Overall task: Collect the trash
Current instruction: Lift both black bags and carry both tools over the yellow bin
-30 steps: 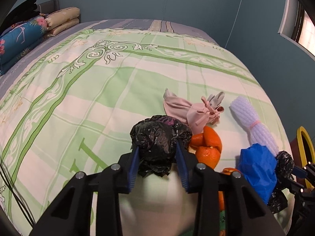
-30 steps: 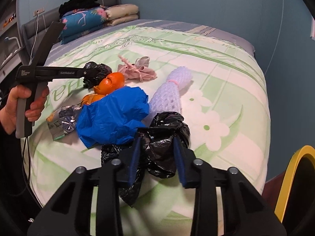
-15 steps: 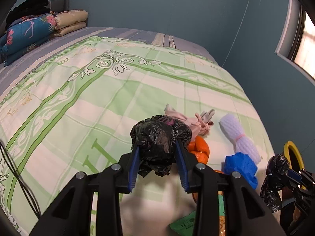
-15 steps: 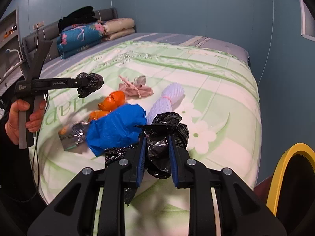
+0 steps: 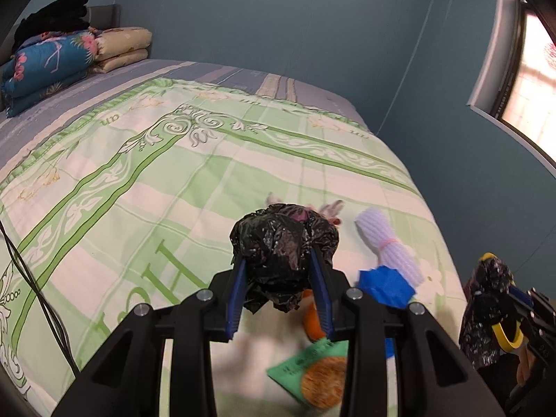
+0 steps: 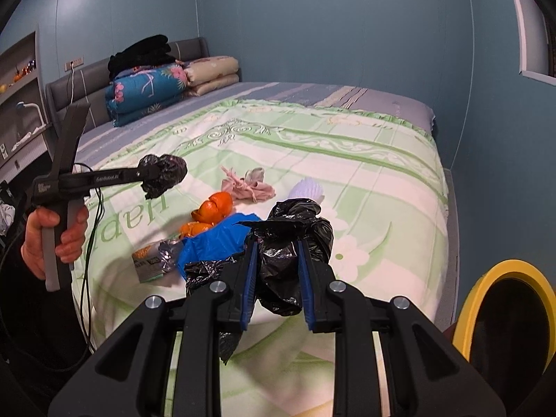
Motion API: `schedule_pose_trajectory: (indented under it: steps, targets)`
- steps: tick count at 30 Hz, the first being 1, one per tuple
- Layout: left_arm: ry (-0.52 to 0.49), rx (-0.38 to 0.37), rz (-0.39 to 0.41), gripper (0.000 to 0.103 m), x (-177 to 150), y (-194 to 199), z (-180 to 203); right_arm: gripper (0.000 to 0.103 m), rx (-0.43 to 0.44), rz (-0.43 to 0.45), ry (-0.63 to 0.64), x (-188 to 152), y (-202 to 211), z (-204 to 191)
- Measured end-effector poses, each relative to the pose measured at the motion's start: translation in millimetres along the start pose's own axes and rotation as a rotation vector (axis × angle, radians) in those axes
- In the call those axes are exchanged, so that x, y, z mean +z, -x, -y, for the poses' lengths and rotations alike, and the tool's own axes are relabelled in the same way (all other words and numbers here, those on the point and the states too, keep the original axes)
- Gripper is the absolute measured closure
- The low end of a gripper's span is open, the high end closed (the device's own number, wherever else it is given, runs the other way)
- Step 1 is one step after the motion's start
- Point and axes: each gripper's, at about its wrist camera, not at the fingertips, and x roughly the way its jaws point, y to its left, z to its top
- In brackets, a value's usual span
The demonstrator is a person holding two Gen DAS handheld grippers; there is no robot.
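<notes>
- Left wrist view: left gripper (image 5: 279, 279) partly closed, blue pads clamped on a crumpled black plastic wad (image 5: 283, 246), held clear above the green-patterned bedspread (image 5: 139, 187).
- Beyond and right of the wad, on the bedspread: white foam netting (image 5: 387, 246), blue plastic bag (image 5: 385, 286), a bit of orange peel (image 5: 312, 323) beneath the right pad, a green snack packet (image 5: 318, 371) blurred at the near edge.
- At the far right edge: right gripper (image 5: 510, 299) with a black bag hanging from its tips, yellow rim behind it.
- Right wrist view: right gripper (image 6: 276, 278) narrowly parted, pads pinching a black trash bag (image 6: 295, 243), its loose folds drooping below the fingers over the bed edge.
- Left: a hand (image 6: 52, 243) gripping the left gripper's handle, black wad (image 6: 161, 173) at its tip, lifted off the bedspread (image 6: 365, 180).
- On the bedspread between: orange peels (image 6: 212, 208), pink cloth (image 6: 248, 187), blue bag (image 6: 215, 243), silvery wrapper (image 6: 156, 257), foam netting (image 6: 307, 189).
- Lower right: yellow-rimmed bin (image 6: 507, 312) beside the bed.
</notes>
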Motion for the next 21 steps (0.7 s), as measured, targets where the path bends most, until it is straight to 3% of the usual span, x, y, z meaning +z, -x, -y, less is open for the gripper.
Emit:
schedule_pose_trajectory:
  steps: [21]
  targets:
    - [-0.154, -0.124, 0.073, 0.07, 15, 49, 95, 0.082, -0.117, 0.182, -0.068, 12, 91, 29]
